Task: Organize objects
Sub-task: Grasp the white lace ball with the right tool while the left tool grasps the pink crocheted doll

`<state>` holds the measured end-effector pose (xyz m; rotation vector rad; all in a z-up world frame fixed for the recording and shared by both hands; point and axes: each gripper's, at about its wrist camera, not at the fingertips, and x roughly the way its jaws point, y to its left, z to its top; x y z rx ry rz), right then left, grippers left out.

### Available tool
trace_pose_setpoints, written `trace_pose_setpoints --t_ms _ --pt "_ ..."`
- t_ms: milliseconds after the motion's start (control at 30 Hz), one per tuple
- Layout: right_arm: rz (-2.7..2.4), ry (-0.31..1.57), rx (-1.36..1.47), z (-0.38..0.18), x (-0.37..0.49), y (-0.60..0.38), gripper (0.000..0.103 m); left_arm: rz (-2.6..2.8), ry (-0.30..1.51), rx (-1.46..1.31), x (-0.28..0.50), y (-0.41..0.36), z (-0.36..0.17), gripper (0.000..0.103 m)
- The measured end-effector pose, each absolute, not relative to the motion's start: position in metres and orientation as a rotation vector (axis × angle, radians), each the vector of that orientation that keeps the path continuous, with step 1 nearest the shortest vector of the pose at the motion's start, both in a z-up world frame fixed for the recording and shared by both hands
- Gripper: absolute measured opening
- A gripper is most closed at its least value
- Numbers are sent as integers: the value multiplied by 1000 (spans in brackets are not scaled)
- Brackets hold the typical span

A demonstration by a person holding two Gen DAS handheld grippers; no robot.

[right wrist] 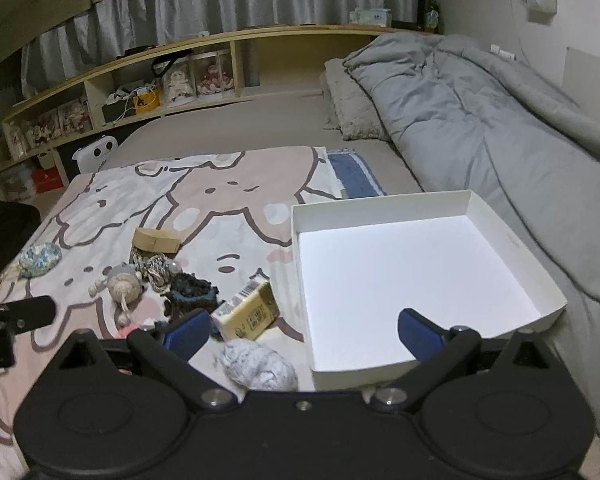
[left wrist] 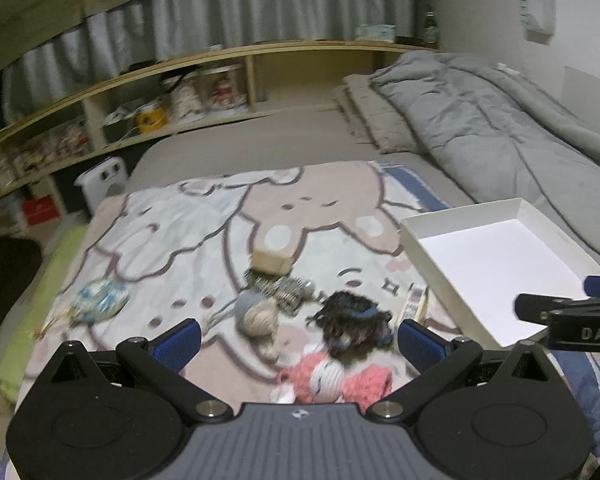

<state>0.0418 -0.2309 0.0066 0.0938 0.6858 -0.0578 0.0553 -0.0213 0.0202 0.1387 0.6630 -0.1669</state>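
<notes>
A shallow white box (right wrist: 420, 280) lies empty on a cartoon-printed blanket (right wrist: 220, 184) spread over the bed, and everything else sits to the left of it. Just beside the box's left wall lies a small yellow carton (right wrist: 248, 314), with a grey woolly ball (right wrist: 258, 366) near the box's front left corner. Further left of the box is a dark knitted piece (right wrist: 190, 292), then a beige and grey knitted toy (right wrist: 122, 286), a striped bundle (right wrist: 156, 266) and a small cardboard box (right wrist: 156, 240). A blue and white knitted pouch (right wrist: 40, 258) lies well apart, furthest from the box. A pink knitted doll (left wrist: 332, 376) lies in front of the dark piece.

The left gripper (left wrist: 298, 340) hangs over the doll with its fingers spread wide, grasping nothing. The right gripper (right wrist: 304, 330) is also spread wide and empty, straddling the box's front left corner. A grey quilt (right wrist: 480, 120) is bunched to the right of the box.
</notes>
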Motion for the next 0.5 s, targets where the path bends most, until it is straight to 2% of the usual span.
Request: trace_pose_setpoints --t_ms 200,500 --pt "-91 755 258 3 66 -235 101 -342 671 168 85 -24 6 103" --pt "-192 889 530 -30 88 -242 101 -543 731 252 103 -38 -38 102"
